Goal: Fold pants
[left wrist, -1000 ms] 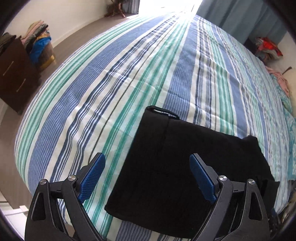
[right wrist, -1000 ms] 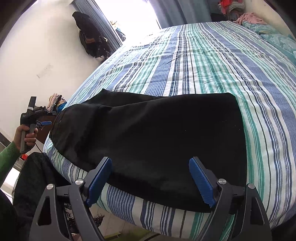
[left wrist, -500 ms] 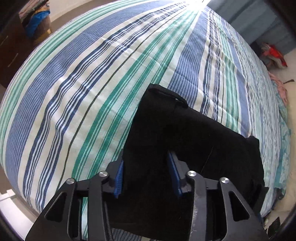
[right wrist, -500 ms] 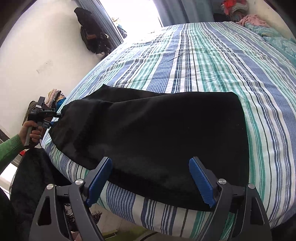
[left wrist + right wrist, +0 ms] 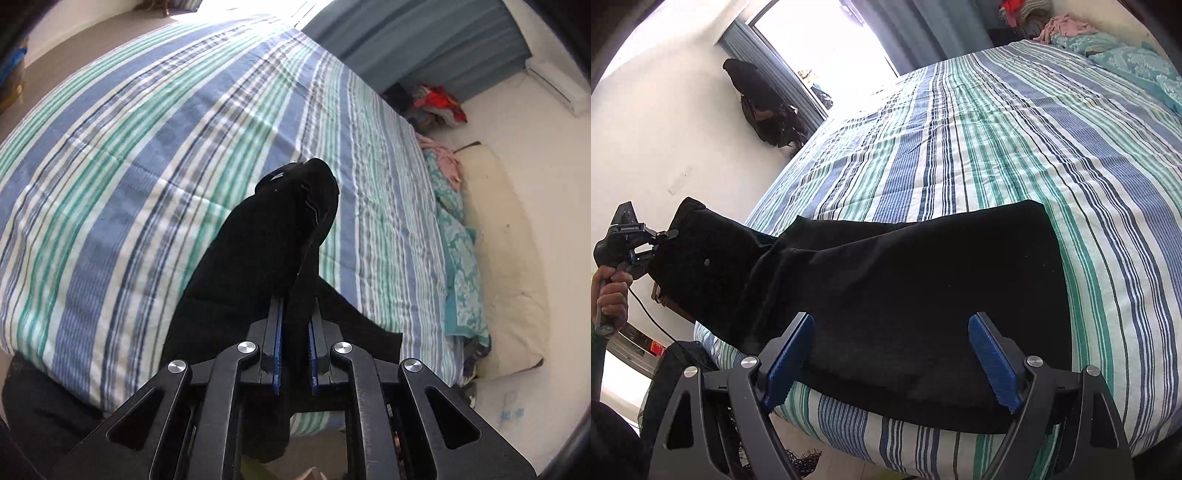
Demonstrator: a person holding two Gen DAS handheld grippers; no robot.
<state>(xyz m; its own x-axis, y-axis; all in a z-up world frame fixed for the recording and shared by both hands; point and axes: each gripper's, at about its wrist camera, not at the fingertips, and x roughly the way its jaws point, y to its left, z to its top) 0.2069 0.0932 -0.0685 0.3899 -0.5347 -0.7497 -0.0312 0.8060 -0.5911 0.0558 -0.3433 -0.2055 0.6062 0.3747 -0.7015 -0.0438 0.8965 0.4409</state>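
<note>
The left gripper (image 5: 294, 334), jaws clamped on one end of the black pants (image 5: 916, 291), lifts it clear of the striped bed (image 5: 1015, 147), apparently to carry it over for a fold. The right gripper (image 5: 892, 356) hovers open-jawed above the end resting at the bed's near edge.

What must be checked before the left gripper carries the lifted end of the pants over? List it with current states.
1. Left gripper shut on the pants: ok.
2. Held end raised off the striped bedspread: ok.
3. Right gripper open, not holding fabric: ok.
4. Far end of the pants lying flat on the bed: ok.
5. All layers caught in the left grip: cannot tell.
6. Near edge on the bed: not ok, it overhangs.
</note>
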